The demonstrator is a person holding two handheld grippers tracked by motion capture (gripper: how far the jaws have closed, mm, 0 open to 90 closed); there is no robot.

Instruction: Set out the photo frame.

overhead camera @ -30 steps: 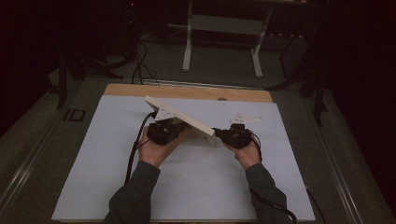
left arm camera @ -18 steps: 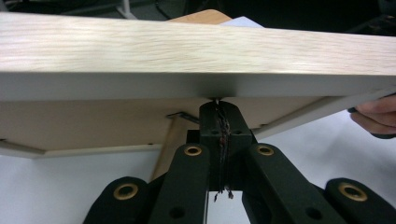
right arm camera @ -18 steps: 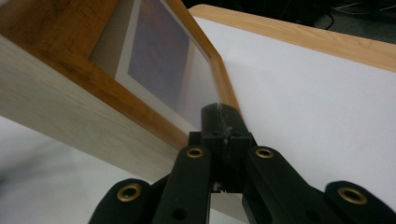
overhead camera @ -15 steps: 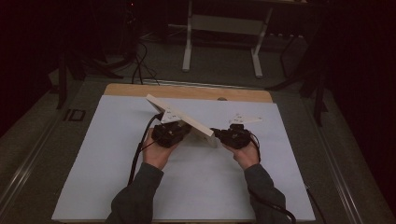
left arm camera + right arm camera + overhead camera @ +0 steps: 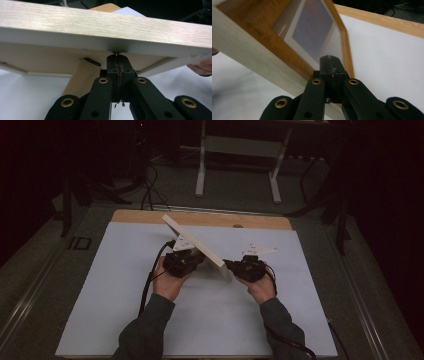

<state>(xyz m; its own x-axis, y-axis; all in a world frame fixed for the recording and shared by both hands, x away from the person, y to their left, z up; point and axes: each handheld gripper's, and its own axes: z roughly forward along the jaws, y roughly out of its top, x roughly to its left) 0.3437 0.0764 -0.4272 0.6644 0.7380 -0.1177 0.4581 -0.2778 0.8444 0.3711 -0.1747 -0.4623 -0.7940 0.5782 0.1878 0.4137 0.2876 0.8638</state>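
One wooden picture frame (image 5: pixel 196 243), held tilted above the desk (image 5: pixel 100 285) between two hand-held grippers, front face toward the right one. Left hand-held gripper (image 5: pixel 192 261) under the frame's back, jaws closed together, tips against the frame's edge in its own view (image 5: pixel 117 56). Right hand-held gripper (image 5: pixel 229 266) at the frame's lower end, jaws also closed, tips at the glass front (image 5: pixel 331 58). Whether either actually clamps the frame: cannot tell. One white sheet (image 5: pixel 210 320) covering the desk. Two sleeved forearms entering from below.
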